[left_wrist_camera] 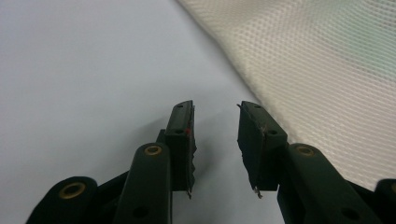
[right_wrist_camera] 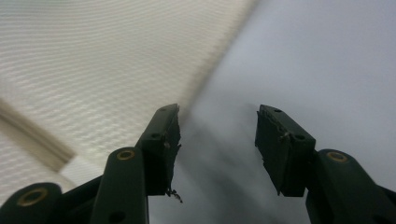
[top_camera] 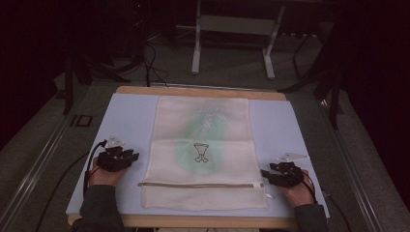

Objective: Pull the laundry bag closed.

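Cream mesh zippered laundry bag (top_camera: 200,150) is lying flat on the pale blue counter (top_camera: 128,118). Left gripper (top_camera: 126,157) and right gripper (top_camera: 269,174) are sitting spread, empty, flanking its near corners. Probably best pinching both side edges evenly, keeping the mesh flat.

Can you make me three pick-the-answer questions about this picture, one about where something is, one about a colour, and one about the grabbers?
1. Where does the cream mesh zip bag lie?
A. between the two grippers
B. on the floor
C. in a hand

2. What colour is the flat mat beneath the bag?
A. red
B. pale blue
C. black

3. How do both grippers' jaws stand?
A. shut on the bag
B. shut on nothing
C. open, gripping nothing

Answers: 1 A, the left gripper and right gripper flank it. 2 B, pale blue shows around the bag. 3 C, each gripper view shows bare mat in the gap.
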`<state>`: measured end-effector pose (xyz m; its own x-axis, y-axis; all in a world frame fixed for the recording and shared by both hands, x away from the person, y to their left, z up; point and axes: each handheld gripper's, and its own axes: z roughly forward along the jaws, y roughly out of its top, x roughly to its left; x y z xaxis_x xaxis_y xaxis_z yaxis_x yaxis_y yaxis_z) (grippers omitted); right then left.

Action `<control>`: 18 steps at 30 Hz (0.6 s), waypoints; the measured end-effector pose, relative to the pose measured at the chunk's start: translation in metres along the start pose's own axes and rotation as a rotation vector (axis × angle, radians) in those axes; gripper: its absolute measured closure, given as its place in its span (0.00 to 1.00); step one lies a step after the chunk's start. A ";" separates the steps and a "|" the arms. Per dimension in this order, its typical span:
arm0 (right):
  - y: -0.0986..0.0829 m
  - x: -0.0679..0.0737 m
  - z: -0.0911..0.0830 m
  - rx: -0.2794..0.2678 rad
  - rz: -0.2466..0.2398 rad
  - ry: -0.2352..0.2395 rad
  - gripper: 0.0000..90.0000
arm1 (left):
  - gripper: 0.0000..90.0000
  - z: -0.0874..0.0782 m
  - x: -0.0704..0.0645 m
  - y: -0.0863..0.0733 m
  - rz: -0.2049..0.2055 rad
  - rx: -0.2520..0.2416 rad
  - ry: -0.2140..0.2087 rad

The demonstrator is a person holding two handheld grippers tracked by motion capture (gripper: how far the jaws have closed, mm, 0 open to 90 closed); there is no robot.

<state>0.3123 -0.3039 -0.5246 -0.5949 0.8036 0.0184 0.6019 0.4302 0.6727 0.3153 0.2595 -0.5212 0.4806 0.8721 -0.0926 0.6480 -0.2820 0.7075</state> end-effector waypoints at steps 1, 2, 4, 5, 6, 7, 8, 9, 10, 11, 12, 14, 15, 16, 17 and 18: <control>0.000 0.000 0.000 0.000 0.000 0.000 0.55 | 0.73 0.000 0.000 0.000 0.000 0.000 0.000; 0.001 0.003 0.000 0.002 -0.014 -0.005 0.55 | 0.73 0.000 -0.001 0.000 0.002 -0.002 -0.004; 0.002 0.005 0.001 0.005 -0.022 -0.012 0.55 | 0.73 0.000 -0.001 0.000 0.008 0.002 -0.010; 0.005 0.008 -0.001 -0.006 -0.041 -0.002 0.54 | 0.73 0.001 -0.003 0.001 0.023 0.006 -0.032; 0.005 0.008 -0.001 -0.006 -0.041 -0.002 0.54 | 0.73 0.001 -0.003 0.001 0.023 0.006 -0.032; 0.006 0.009 -0.003 -0.013 -0.045 0.007 0.55 | 0.74 0.001 -0.004 0.001 0.037 0.014 -0.038; 0.006 0.010 -0.003 -0.015 -0.051 0.004 0.55 | 0.74 0.002 -0.005 0.001 0.037 0.014 -0.040; 0.006 0.010 -0.003 -0.015 -0.051 0.004 0.55 | 0.74 0.002 -0.005 0.001 0.037 0.014 -0.040; 0.008 0.013 -0.004 -0.019 -0.063 0.004 0.55 | 0.74 0.002 -0.007 0.002 0.048 0.015 -0.038; 0.009 0.014 -0.004 -0.024 -0.070 -0.001 0.55 | 0.74 0.002 -0.007 0.002 0.048 0.015 -0.038; 0.010 0.015 -0.004 -0.023 -0.071 -0.001 0.56 | 0.74 0.001 -0.009 0.003 0.057 0.005 -0.036; 0.012 0.018 -0.004 -0.024 -0.082 0.008 0.56 | 0.74 0.000 -0.010 0.003 0.062 0.001 -0.039; 0.012 0.020 -0.004 -0.023 -0.087 0.010 0.56 | 0.74 0.000 -0.010 0.003 0.062 0.001 -0.039; 0.013 0.022 -0.005 -0.023 -0.092 0.015 0.57 | 0.74 0.000 -0.011 0.003 0.064 0.000 -0.038; 0.014 0.023 -0.005 -0.025 -0.099 0.015 0.57 | 0.74 0.000 -0.011 0.004 0.069 0.004 -0.042; 0.015 0.025 -0.005 -0.028 -0.106 0.018 0.57 | 0.73 0.000 -0.011 0.004 0.069 0.004 -0.042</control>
<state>0.3039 -0.2793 -0.5105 -0.6638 0.7468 -0.0406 0.5204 0.5002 0.6920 0.3120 0.2487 -0.5173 0.5482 0.8332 -0.0728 0.6151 -0.3427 0.7101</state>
